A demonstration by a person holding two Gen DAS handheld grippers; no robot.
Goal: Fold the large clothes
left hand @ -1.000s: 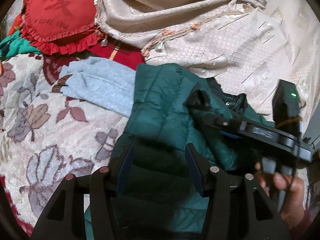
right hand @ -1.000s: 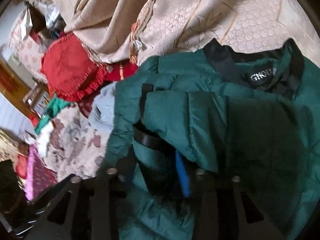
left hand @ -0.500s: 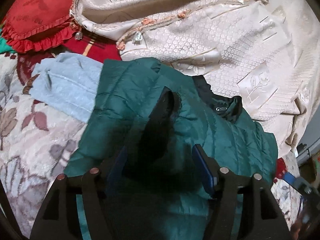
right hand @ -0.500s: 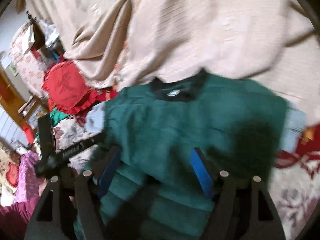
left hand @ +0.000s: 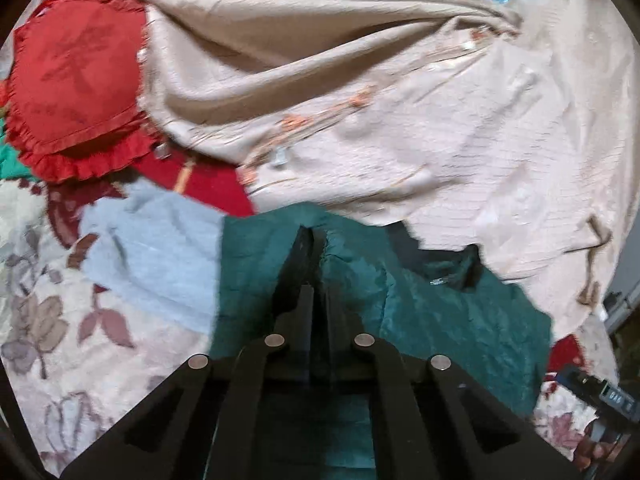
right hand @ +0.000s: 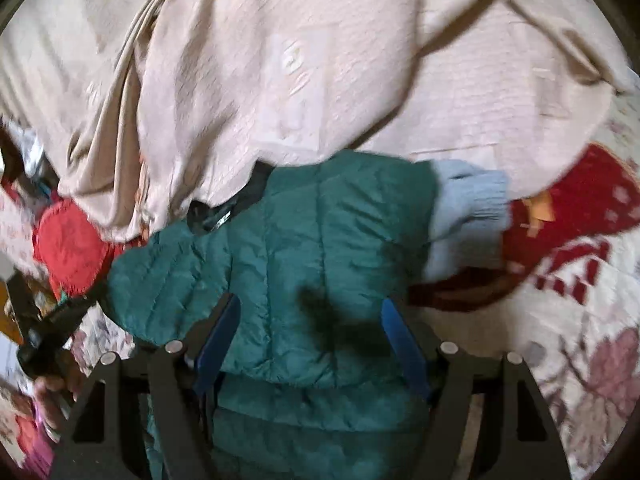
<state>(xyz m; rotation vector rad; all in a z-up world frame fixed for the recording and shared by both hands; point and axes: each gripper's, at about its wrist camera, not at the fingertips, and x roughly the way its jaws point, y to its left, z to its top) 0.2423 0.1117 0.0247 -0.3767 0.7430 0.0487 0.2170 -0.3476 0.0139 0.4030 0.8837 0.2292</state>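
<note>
Landmark: the green puffer jacket (left hand: pixel 440 320), lying on the floral bedspread (left hand: pixel 60 312) just below the beige quilt (left hand: pixel 380 80).

Left of the jacket, a light blue knit (left hand: pixel 152 256) pokes out from under its edge. A red frilled cushion (left hand: pixel 76 96) sits further up-left, well clear.

Your left gripper (left hand: pixel 316 276) has its fingers pinched together on a fold of jacket fabric near that left edge; the grip looks secure, though blur hides the pads.

Your right gripper (right hand: pixel 308 320) hangs over the jacket's quilted back with fingers spread wide, holding nothing (collar (right hand: pixel 224 208) is up-left of it).

Step, I'd say: mid side-fold.

Next: clamp the right side, then carry the left edge across evenly so the padding doesn't bunch.
</note>
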